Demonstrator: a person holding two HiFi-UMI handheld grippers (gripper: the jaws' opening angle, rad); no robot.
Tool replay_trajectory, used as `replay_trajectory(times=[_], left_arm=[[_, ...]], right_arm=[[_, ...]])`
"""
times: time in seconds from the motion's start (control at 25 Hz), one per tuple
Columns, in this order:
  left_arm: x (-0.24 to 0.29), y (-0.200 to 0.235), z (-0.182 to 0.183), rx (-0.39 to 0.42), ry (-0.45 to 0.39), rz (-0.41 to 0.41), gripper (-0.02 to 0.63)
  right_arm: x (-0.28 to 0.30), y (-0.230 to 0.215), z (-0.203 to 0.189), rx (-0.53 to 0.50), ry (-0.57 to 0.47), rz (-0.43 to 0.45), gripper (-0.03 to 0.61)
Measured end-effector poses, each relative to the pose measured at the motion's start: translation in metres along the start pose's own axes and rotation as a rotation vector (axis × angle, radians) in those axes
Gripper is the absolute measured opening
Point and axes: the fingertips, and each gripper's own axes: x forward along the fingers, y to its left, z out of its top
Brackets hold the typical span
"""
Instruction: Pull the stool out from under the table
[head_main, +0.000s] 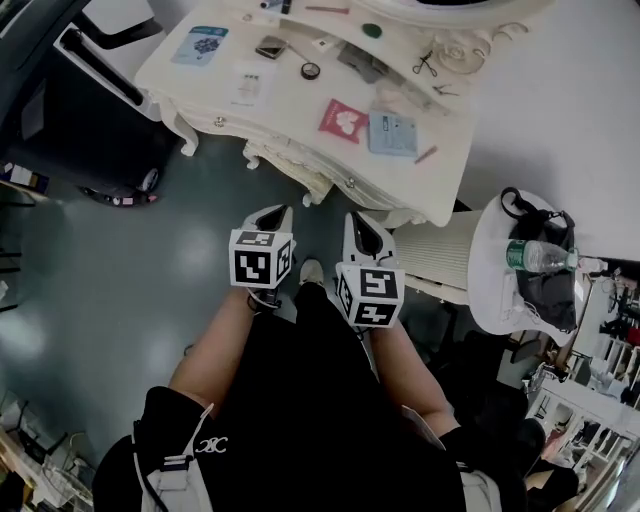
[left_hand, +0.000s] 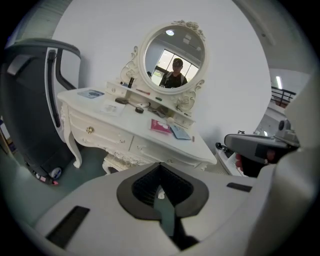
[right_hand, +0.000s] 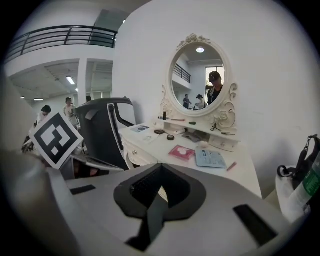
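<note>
The stool stood tucked under the front edge of the desk, only its white, scroll-carved frame showing past the desk's rim. In the left gripper view the stool sat low between the desk's curved legs, just behind the drawer fronts.

The desk's drawers were shut, one of them with a small gold knob. What they held could not be seen. On the smooth white top lay a pink card with a white heart, a pale blue packet just beside it, a slim pink stick, small scissors, a black ring-shaped item and a blue leaflet. An oval mirror in a carved white frame rose at the back.

The left hand-held gripper hung near the stool but apart from it, clenched on nothing. The right hand-held gripper was just beside it, likewise clenched and empty. Both were grey plastic with dark ribbed pads.

To the right, a round white stand on a ribbed column carried a black bag, with a clear plastic bottle with a green label against it. A dark chair stood left of the desk on a glossy grey-green floor.
</note>
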Motion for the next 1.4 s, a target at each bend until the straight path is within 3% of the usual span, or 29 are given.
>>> replay_trajectory(times=[0.28, 0.56, 0.68, 0.84, 1.04, 1.2, 1.4], left_arm=[[0.06, 0.027, -0.038, -0.24, 0.002, -0.014, 0.002], [0.147, 0.067, -0.072, -0.509, -0.108, 0.001, 0.002], [0.183, 0.092, -0.086, -0.585, -0.186, -0.014, 0.0], [0.23, 0.113, -0.13, -0.616, -0.188, -0.048, 0.002], [0.273, 0.153, -0.149, -0.72, -0.275, -0.091, 0.003], [0.297, 0.172, -0.16, -0.744, -0.295, -0.102, 0.003], [0.329, 0.191, -0.16, -0.882, -0.349, -0.174, 0.118]], right_arm=[[0.035, -0.003, -0.035, -0.069, 0.095, 0.107, 0.006], [0.083, 0.005, -0.1, -0.14, 0.194, 0.279, 0.006], [0.113, 0.011, -0.127, -0.175, 0.218, 0.352, 0.006], [0.13, 0.014, -0.161, -0.21, 0.255, 0.417, 0.006], [0.173, -0.012, -0.198, -0.233, 0.283, 0.347, 0.006], [0.209, -0.033, -0.243, -0.229, 0.354, 0.286, 0.006], [0.244, -0.036, -0.291, -0.227, 0.437, 0.275, 0.006]])
